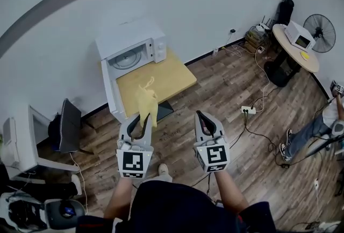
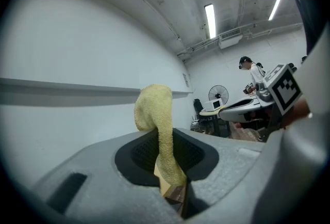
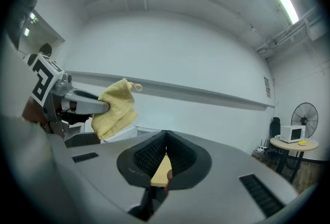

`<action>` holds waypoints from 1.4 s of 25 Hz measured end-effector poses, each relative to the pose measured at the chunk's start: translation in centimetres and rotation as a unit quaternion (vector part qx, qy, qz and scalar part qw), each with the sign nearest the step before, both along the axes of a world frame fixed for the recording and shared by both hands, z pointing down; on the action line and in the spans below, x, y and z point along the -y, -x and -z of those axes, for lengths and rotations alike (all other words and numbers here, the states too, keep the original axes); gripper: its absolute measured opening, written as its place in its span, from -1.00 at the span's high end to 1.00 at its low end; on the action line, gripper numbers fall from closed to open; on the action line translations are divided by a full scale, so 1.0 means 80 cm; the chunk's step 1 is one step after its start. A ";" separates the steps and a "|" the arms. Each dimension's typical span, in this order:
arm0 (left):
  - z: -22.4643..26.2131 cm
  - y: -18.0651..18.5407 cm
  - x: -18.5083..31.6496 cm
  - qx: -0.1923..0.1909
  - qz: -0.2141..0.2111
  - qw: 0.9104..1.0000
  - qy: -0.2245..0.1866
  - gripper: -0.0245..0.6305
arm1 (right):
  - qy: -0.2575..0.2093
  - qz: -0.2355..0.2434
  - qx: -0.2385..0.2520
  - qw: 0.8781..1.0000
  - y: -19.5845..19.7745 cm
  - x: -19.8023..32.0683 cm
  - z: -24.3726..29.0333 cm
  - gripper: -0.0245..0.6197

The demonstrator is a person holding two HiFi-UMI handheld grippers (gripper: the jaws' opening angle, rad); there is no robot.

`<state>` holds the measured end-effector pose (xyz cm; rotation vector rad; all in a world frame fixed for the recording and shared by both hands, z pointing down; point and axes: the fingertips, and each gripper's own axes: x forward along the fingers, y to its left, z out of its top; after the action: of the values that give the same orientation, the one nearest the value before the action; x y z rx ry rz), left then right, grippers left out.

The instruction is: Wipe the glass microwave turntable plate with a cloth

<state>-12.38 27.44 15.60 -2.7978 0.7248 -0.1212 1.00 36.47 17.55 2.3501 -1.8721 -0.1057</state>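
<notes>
Close in, the left gripper (image 1: 141,121) pinches a yellow cloth (image 1: 147,100), while the right gripper (image 1: 201,116) is closed on nothing. This looks like the approach, with wiping not yet begun. At 11 o'clock the glass turntable plate (image 1: 126,58) sits inside the open microwave (image 1: 134,38) on a wooden table (image 1: 161,79). The next move likely calls for reaching in. Beyond are a plank floor (image 1: 226,87), cables (image 1: 262,87) and, at 2 o'clock, a fan (image 1: 322,33).
</notes>
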 end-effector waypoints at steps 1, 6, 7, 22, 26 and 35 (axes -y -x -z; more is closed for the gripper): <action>0.000 -0.004 0.014 0.000 -0.001 1.000 0.001 0.71 | 0.001 -0.001 0.000 1.000 -0.003 0.014 0.001 0.90; 0.001 -0.024 0.078 0.000 -0.008 1.000 0.003 0.71 | 0.000 -0.004 -0.001 1.000 -0.022 0.082 0.003 0.90; 0.000 -0.026 0.089 0.000 -0.009 1.000 0.004 0.71 | 0.000 -0.004 0.000 1.000 -0.023 0.093 0.003 0.90; -0.010 -0.050 0.176 0.001 -0.008 1.000 0.005 0.71 | 0.006 -0.003 0.005 1.000 -0.042 0.188 -0.002 0.90; -0.014 -0.056 0.191 0.002 -0.002 1.000 0.007 0.71 | 0.013 0.008 -0.002 1.000 -0.049 0.205 -0.005 0.90; -0.028 -0.091 0.238 0.015 0.029 0.999 0.013 0.71 | 0.004 0.037 0.008 0.999 -0.092 0.268 -0.010 0.90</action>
<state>-5.07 8.41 17.84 -2.7948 0.8027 -0.1836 8.35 14.99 18.36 2.2835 -1.9620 -0.0864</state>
